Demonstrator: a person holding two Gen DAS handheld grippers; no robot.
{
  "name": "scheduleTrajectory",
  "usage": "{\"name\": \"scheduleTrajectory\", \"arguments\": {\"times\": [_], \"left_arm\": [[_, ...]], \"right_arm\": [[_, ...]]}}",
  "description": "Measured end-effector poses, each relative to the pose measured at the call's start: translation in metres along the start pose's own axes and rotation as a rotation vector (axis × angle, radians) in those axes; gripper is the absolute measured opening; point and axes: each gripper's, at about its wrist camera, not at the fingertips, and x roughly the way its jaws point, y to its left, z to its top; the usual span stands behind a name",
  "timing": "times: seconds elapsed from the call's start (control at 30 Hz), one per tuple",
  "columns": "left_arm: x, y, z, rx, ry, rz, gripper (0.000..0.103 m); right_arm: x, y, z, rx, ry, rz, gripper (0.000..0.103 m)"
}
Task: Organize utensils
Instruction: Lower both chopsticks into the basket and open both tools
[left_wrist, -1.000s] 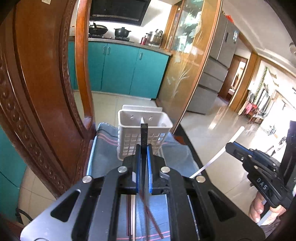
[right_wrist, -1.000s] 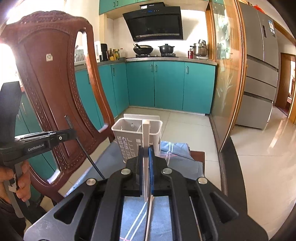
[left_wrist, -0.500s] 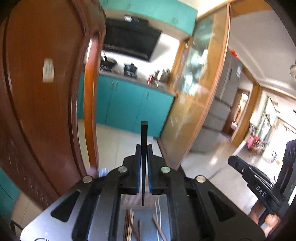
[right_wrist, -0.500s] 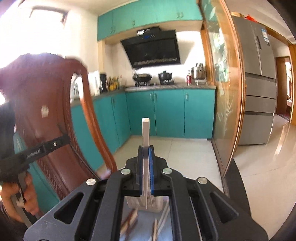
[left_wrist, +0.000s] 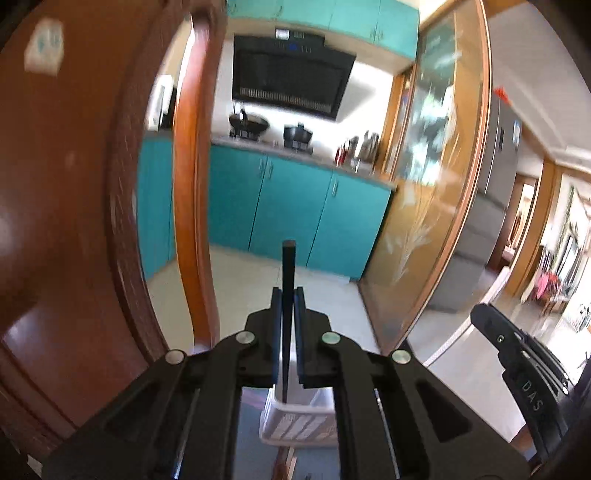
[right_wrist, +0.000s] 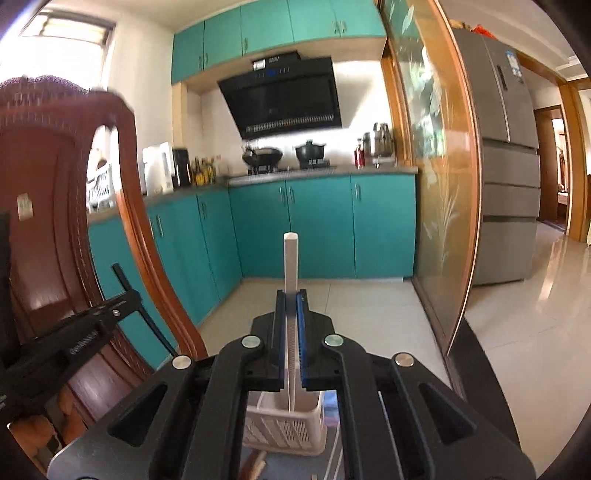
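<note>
Here, left claw (left_wrist: 287, 332) pinches a black chopstick (left_wrist: 287, 280) — right claw (right_wrist: 291, 325) a white one (right_wrist: 290, 266) (both above the basket (right_wrist: 284, 424)).

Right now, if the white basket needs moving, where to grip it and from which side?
Pinch the top rim of the white basket from above: it stands upright, open-topped, walls thin and perforated. Both grippers are occupied: left holds a black chopstick, right a white chopstick.

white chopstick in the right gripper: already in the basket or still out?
Out. White chopstick is clamped upright in the right gripper, tip above the white basket.
</note>
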Motion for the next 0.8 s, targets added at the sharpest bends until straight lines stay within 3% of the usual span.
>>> {"name": "scheduleTrajectory", "arguments": {"times": [0.2, 0.47, 0.57, 0.7, 0.8], "left_arm": [[0.012, 0.004, -0.025, 0.007, 0.071, 0.004, 0.007], [0.011, 0.003, -0.038, 0.036, 0.094, -0.003, 0.007], [0.007, 0.003, -0.039, 0.038, 0.092, -0.011, 0.007], [-0.001, 0.003, -0.042, 0.047, 0.084, -0.015, 0.014], [-0.013, 0.004, -0.048, 0.051, 0.074, -0.024, 0.021]], "right_arm": [[0.015, 0.001, -0.028, -0.018, 0.072, 0.010, 0.006], [0.016, 0.003, -0.043, -0.011, 0.121, 0.007, 0.007], [0.013, 0.006, -0.045, -0.022, 0.119, -0.001, 0.017], [-0.001, 0.005, -0.046, -0.022, 0.094, -0.011, 0.039], [-0.028, 0.000, -0.050, -0.006, 0.044, -0.005, 0.042]]}}
